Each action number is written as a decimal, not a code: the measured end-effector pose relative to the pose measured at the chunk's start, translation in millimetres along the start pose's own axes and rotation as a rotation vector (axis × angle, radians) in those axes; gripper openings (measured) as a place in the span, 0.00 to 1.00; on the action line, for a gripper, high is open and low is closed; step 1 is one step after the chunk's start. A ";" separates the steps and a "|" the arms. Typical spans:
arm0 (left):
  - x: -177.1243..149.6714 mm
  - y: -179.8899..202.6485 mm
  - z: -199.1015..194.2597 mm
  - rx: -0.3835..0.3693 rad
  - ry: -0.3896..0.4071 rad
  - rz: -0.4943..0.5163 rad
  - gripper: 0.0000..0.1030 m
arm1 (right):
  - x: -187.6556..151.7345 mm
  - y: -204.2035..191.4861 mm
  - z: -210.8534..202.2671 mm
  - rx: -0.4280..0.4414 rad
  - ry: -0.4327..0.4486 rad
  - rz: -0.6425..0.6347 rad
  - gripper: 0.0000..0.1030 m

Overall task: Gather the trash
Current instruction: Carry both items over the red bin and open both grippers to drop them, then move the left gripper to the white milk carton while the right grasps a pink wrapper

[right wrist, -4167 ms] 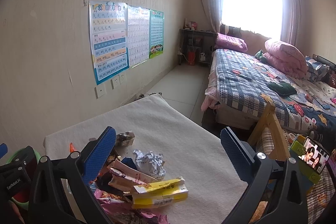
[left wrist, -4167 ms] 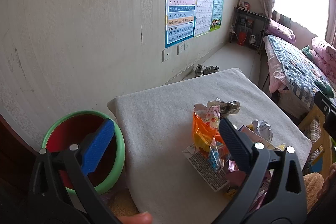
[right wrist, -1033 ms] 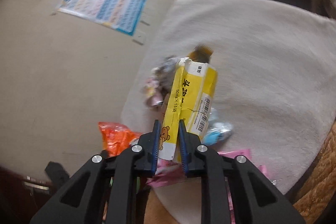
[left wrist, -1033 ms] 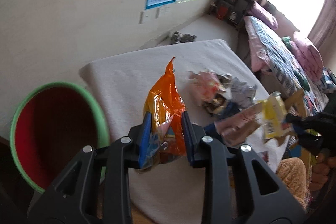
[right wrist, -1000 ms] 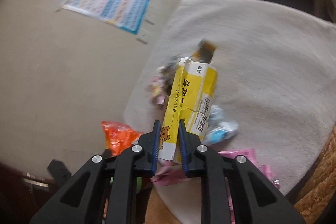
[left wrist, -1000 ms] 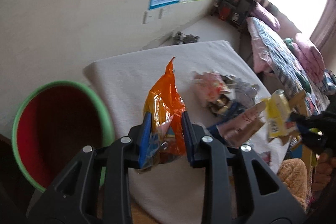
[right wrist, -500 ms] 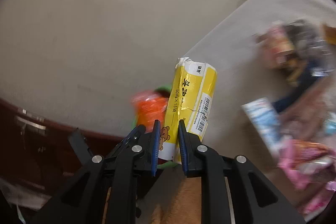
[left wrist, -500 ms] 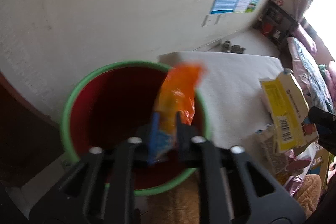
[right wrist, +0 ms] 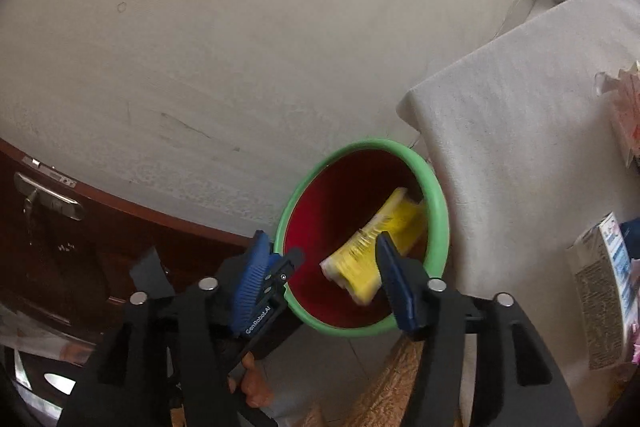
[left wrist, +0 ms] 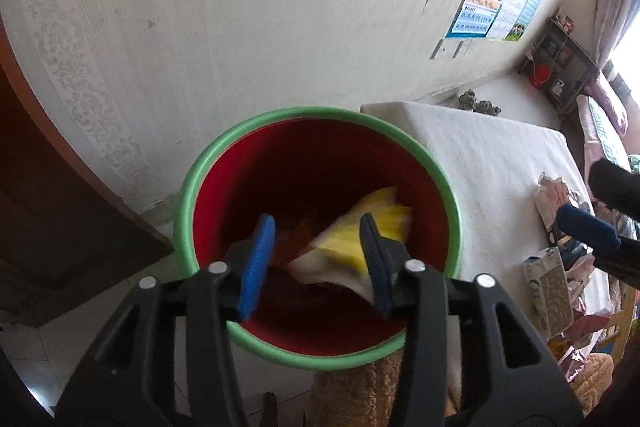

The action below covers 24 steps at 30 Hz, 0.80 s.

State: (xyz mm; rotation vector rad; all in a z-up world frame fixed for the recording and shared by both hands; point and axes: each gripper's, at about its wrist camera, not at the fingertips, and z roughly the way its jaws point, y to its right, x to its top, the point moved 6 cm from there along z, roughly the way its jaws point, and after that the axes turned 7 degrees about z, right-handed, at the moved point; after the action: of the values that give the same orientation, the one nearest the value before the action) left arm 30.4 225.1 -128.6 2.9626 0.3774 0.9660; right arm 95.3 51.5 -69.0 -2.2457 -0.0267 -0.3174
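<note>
Over the round bin we hold both of our grippers. It is red inside with a green rim, and it stands on the floor just beside the table with the white cloth, close to the pale wall. Our left gripper points down into the bin. Its blue jaws are opening, and nothing is pinched between them. Below them, inside the bin, we see the orange snack bag, blurry and dark against the red. The yellow box is next to it, also blurry, tilted with one end higher than the other. Our right gripper is over the bin's near edge, and its jaws are opening too. The yellow box shows between them in the right view, but the pads do not touch it; it is loose in the bin and leans on the inner wall. We cannot tell if it has landed on the bottom. Part of the left gripper sticks in at the lower left of that view, with a bit of the hand that holds it under it. More trash lies on the cloth: a white and blue carton near the table's edge and some pink wrappers further back. A brown wooden door stands by the wall on the left, and bright posters hang further along it.
</note>
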 end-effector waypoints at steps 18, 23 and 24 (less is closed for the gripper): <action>1.3 85.8 0.0 -0.133 -0.013 0.157 0.58 | -37.5 135.3 -158.8 -0.510 0.196 -0.151 0.65; -3.6 114.3 0.8 -0.165 -0.037 0.201 0.62 | -63.5 182.9 -169.7 -0.638 0.131 -0.198 0.78; -5.0 122.1 1.1 -0.178 -0.045 0.212 0.63 | -66.4 191.7 -170.0 -0.640 0.114 -0.198 0.78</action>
State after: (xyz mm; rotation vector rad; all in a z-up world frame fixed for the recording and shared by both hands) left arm 54.7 105.5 -123.0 2.8961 -0.0236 0.8933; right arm 18.1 -195.2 -126.0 -2.8600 -0.0990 -0.6314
